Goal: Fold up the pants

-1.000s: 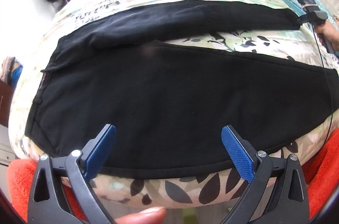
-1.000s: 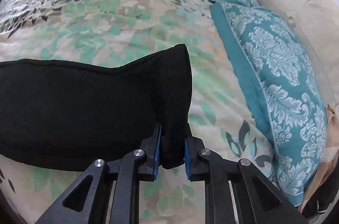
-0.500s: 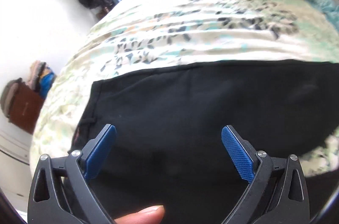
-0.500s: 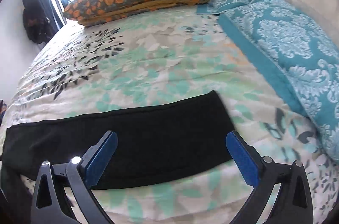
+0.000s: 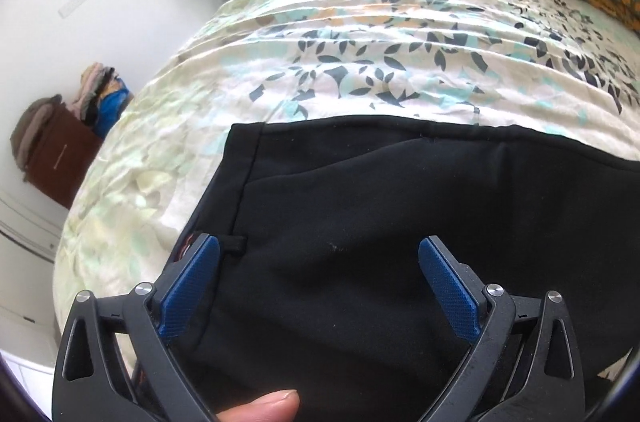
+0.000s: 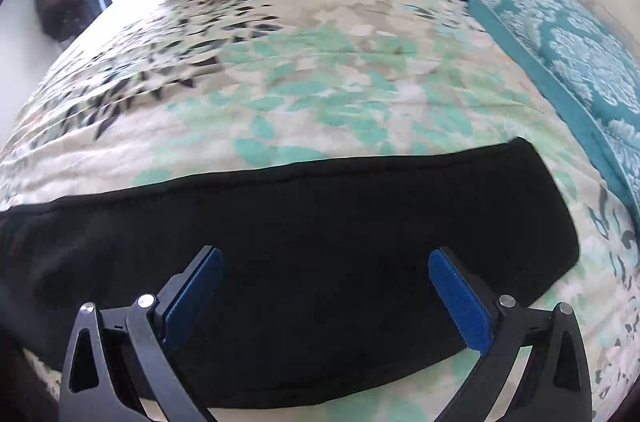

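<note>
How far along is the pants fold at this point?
Done: the black pants lie as one long strip on the bedspread, legs apparently stacked. In hand: nothing; the left gripper and right gripper are open above the cloth. Left: folding them shorter.

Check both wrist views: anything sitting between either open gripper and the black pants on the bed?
Nothing visible. The left gripper hangs open over the waistband end of the pants; the right gripper hangs open over the leg end. Only bare black fabric lies between the pads. Pillows sit farther up the bedspread, clear of both.
</note>
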